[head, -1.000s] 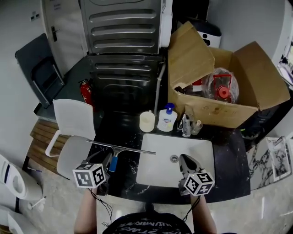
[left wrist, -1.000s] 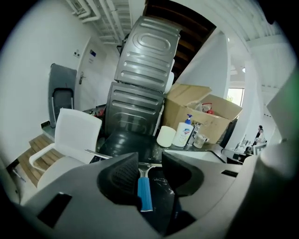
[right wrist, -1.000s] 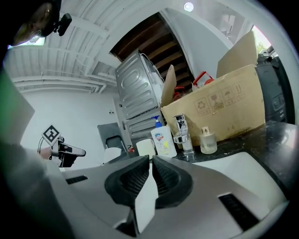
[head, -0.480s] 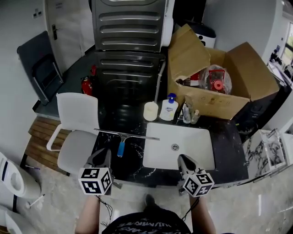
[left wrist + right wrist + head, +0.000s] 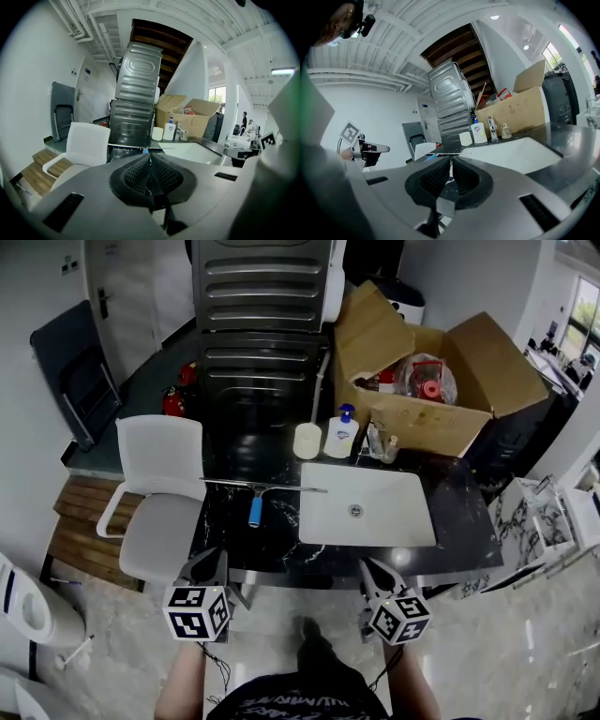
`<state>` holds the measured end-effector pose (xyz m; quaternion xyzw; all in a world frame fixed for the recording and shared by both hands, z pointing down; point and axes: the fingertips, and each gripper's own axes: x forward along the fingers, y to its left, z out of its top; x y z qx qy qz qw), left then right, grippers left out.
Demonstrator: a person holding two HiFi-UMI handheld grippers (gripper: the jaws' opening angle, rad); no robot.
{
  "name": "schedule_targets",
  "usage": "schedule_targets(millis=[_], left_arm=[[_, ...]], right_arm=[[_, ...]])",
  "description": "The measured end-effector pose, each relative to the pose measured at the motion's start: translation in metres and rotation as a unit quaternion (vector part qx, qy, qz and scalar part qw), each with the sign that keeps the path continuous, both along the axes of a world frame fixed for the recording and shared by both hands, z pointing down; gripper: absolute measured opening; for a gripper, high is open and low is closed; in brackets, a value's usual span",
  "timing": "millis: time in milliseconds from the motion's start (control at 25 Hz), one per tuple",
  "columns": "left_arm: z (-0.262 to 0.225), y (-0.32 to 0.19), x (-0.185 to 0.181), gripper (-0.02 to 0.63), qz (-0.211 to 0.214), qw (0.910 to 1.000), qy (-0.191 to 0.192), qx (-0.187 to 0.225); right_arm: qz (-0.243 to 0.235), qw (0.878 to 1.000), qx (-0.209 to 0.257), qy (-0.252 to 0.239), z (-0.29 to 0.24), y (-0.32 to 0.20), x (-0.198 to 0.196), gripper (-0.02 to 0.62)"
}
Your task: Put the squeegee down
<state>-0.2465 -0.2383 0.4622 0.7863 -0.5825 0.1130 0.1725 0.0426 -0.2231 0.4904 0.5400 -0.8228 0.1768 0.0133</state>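
Squeegee [image 5: 254,507]: flat on the counter [image 5: 281,557], left part, just beside the sink [image 5: 375,521].
Long axis: the blade runs side to side, its right tip over the sink's far-left corner.
Handle: blue, pointing at the counter's near edge.
Left gripper [image 5: 213,560]: jaws pressed together, nothing between them, off the near edge.
Right gripper [image 5: 368,568]: jaws together, empty, off the near edge by the sink.

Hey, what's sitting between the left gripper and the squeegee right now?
Nothing. In the head view, only bare black counter separates the left gripper from the squeegee.
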Motion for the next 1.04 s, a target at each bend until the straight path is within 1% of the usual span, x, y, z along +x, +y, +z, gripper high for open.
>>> schedule_targets(millis=[280, 520, 760, 1040], left_arm=[[0.013, 0.052, -0.008, 0.028, 0.018, 0.9997, 0.005, -0.018], [0.032, 0.100, -0.012, 0.028, 0.034, 0.9986, 0.008, -0.040], [0.056, 0.132, -0.015, 0.028, 0.041, 0.9971, 0.010, -0.063], [0.079, 0.149, -0.013, 0.028, 0.041, 0.9961, 0.010, -0.078]], right_arm=[[0.010, 1.000, -0.014, 0.000, 0.012, 0.070, -0.013, 0.052], [0.016, 1.000, -0.027, 0.002, 0.025, 0.120, -0.026, 0.052], [0.014, 0.999, -0.043, 0.008, 0.042, 0.154, -0.036, 0.052], [0.014, 0.999, -0.051, 0.011, 0.061, 0.175, -0.034, 0.052]])
